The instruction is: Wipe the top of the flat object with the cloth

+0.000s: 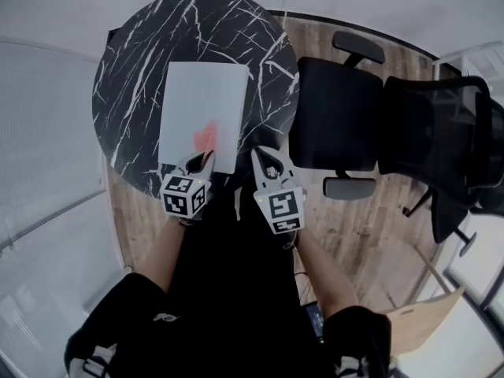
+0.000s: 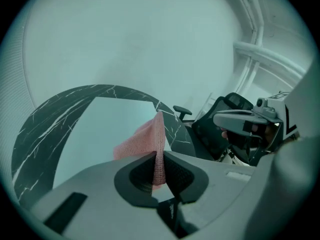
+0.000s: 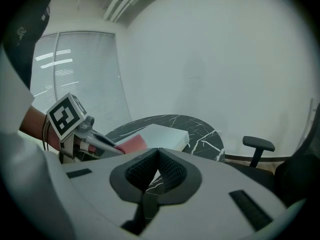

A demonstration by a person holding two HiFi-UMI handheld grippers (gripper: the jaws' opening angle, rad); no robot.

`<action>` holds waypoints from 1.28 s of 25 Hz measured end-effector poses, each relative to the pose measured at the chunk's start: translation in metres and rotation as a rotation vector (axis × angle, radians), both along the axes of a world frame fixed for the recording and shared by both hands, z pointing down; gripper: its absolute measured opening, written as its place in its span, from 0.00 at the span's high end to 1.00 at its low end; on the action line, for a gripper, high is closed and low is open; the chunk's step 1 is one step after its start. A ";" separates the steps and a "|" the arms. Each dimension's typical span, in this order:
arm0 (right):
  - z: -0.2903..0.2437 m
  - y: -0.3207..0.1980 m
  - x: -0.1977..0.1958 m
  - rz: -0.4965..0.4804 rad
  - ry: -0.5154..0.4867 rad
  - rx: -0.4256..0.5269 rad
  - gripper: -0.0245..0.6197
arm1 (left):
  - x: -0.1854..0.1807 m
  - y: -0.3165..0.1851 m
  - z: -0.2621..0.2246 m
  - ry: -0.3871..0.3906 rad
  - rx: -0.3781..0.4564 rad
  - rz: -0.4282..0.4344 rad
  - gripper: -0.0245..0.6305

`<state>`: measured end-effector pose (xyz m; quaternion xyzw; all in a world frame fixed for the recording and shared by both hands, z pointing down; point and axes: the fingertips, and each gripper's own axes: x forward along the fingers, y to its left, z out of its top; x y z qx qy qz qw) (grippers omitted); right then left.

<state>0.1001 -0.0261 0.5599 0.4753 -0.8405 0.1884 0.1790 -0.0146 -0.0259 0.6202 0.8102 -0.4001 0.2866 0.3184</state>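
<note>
A pink, woven cloth [image 1: 206, 136] is clamped in the left gripper's [image 1: 201, 161] jaws over the near end of the white flat object [image 1: 201, 101] on the black marbled table [image 1: 130, 69]. The right gripper's [image 1: 264, 158] jaws are pressed together, empty.

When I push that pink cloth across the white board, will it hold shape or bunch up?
Probably floppy: the cloth folds and sags out of the left gripper, so it may bunch. Its knit weave looks light and may drag on the white board.
</note>
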 end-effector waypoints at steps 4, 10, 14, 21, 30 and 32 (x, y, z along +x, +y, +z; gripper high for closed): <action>0.000 -0.014 -0.032 -0.037 -0.001 0.004 0.97 | -0.040 -0.017 -0.004 -0.012 0.009 -0.058 0.94; -0.009 -0.038 -0.084 -0.092 -0.012 0.017 0.97 | -0.108 -0.038 -0.012 -0.025 0.018 -0.158 0.94; -0.011 -0.047 -0.109 -0.108 -0.008 0.016 0.97 | -0.151 -0.053 -0.014 -0.035 0.025 -0.213 0.94; -0.002 -0.046 -0.118 -0.078 0.022 -0.018 0.97 | -0.180 -0.078 0.001 -0.015 0.003 -0.256 0.94; 0.004 -0.030 -0.091 0.007 0.045 -0.049 0.97 | -0.155 -0.092 0.026 -0.007 -0.046 -0.184 0.94; 0.005 -0.027 -0.083 0.026 0.049 -0.053 0.97 | -0.148 -0.092 0.033 -0.014 -0.067 -0.165 0.94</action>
